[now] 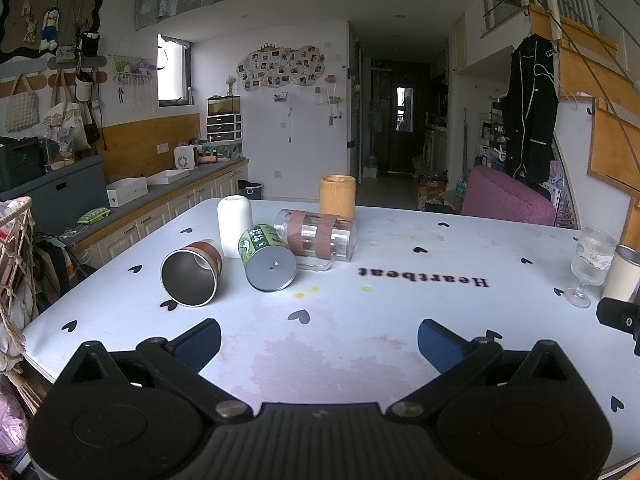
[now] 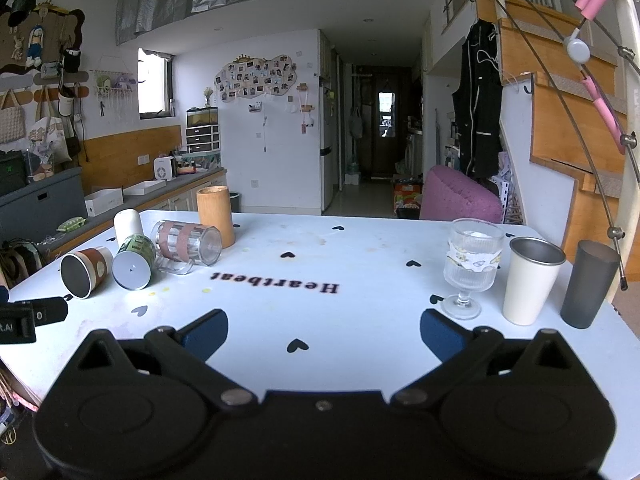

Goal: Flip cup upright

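Three cups lie on their sides at the table's left: a steel cup with a brown band (image 1: 192, 271) (image 2: 85, 271), mouth toward me; a green patterned cup (image 1: 267, 257) (image 2: 134, 260), base toward me; a clear glass mug with brown bands (image 1: 318, 237) (image 2: 187, 243). A white cup (image 1: 234, 225) (image 2: 128, 222) stands mouth down behind them. A wooden cup (image 1: 337, 196) (image 2: 215, 215) stands upright. My left gripper (image 1: 319, 342) is open and empty, short of the fallen cups. My right gripper (image 2: 324, 334) is open and empty over the table's middle.
A stemmed glass (image 2: 471, 266) (image 1: 590, 266), a white steel-lined cup (image 2: 530, 280) (image 1: 622, 274) and a dark grey tumbler (image 2: 588, 284) stand upright at the right. The table's white heart-print cloth (image 2: 340, 312) ends close on the left. A pink chair (image 2: 460, 196) stands beyond.
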`<act>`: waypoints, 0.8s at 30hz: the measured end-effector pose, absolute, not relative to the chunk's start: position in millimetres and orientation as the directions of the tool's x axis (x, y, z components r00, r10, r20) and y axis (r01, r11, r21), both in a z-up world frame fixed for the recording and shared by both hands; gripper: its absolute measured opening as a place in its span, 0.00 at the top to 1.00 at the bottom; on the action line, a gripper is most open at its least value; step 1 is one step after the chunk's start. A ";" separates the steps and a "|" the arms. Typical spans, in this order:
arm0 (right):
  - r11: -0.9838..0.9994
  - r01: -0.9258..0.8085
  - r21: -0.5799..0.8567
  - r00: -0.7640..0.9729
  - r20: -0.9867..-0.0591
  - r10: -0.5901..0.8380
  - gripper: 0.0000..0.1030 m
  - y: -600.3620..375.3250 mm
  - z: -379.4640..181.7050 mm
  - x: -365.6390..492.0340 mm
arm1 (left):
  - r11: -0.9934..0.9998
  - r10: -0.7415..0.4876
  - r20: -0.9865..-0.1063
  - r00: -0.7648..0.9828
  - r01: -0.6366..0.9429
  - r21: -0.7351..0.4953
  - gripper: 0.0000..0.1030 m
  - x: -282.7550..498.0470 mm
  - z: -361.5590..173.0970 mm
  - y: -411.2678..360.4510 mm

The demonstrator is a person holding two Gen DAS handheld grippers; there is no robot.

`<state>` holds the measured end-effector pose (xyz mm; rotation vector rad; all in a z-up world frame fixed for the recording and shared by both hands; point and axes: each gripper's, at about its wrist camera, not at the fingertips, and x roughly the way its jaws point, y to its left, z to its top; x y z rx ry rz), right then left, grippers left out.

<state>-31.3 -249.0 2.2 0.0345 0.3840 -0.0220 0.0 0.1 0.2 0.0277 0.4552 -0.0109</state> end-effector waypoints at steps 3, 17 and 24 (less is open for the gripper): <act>0.999 0.028 0.029 0.927 -0.375 -0.015 0.00 -249.1 2.3 -31.4 | 1.000 -0.004 -0.439 0.898 0.016 0.024 0.00 0.0 0.2 0.1; 0.999 0.029 0.030 0.927 -0.375 -0.016 0.00 -247.4 2.1 -30.5 | 1.000 -0.004 -0.438 0.899 0.016 0.023 0.00 -0.1 0.2 -0.1; 0.999 0.032 0.032 0.929 -0.369 -0.018 0.00 -250.6 -1.2 -38.7 | 1.000 0.004 -0.405 0.914 0.008 0.028 0.00 5.3 -0.4 -1.4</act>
